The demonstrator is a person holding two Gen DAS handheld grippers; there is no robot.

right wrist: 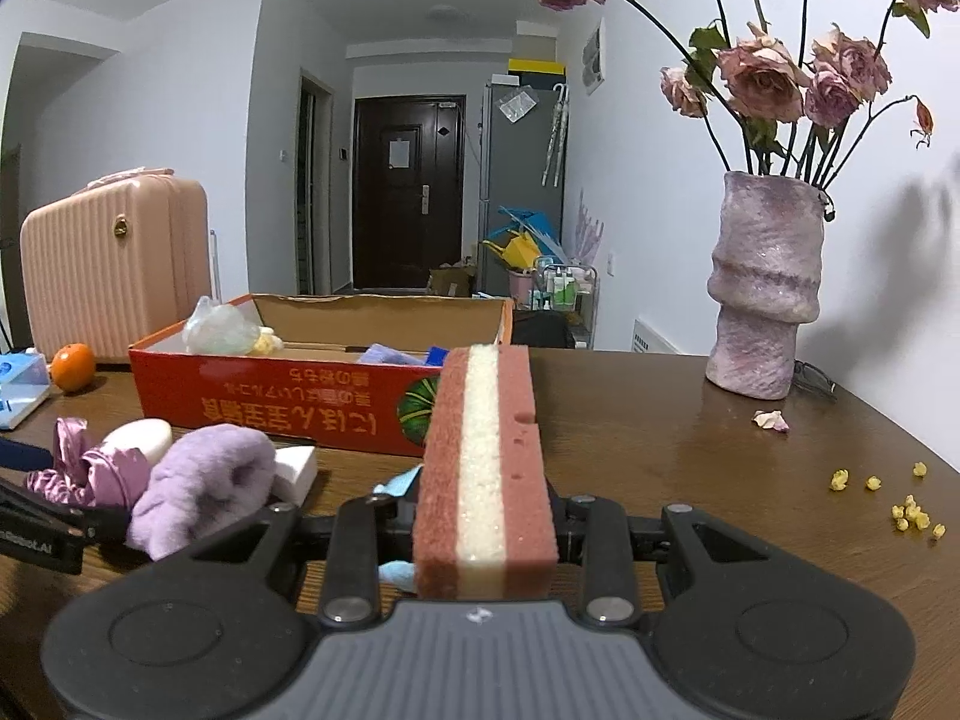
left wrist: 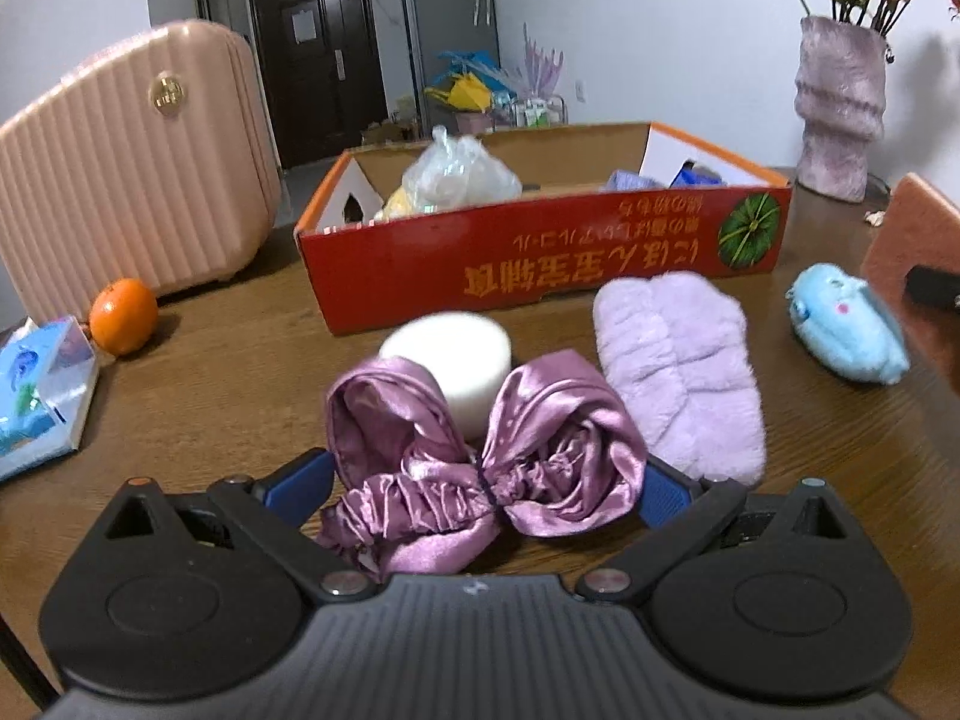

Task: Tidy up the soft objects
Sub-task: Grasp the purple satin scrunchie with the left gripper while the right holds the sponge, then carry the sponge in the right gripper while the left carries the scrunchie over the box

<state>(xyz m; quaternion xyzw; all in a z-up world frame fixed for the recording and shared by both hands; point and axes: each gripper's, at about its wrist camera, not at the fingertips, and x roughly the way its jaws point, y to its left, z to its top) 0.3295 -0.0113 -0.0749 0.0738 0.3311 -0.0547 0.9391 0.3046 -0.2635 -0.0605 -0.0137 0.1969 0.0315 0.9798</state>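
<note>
A purple satin cloth (left wrist: 480,456) with a ruffled elastic edge lies on the wooden table between the wide-spread blue pads (left wrist: 300,480) of my left gripper (left wrist: 480,486), which stands open around it. Behind it are a white round sponge (left wrist: 456,354) and a fluffy lilac cloth (left wrist: 678,372); a light blue plush toy (left wrist: 846,324) lies to the right. My right gripper (right wrist: 486,516) is shut on a long red-brown sponge (right wrist: 486,468) with a pale middle layer, held above the table. The red cardboard box (left wrist: 540,264) (right wrist: 270,408) holds a plastic bag and other soft items.
A pink suitcase (left wrist: 132,162), an orange (left wrist: 123,315) and a blue tissue box (left wrist: 42,384) stand at the left. At the back right is a furry purple vase (right wrist: 762,288) with dried roses. Petals and yellow crumbs (right wrist: 912,513) lie on the table. A white block (right wrist: 297,468) sits beside the lilac cloth.
</note>
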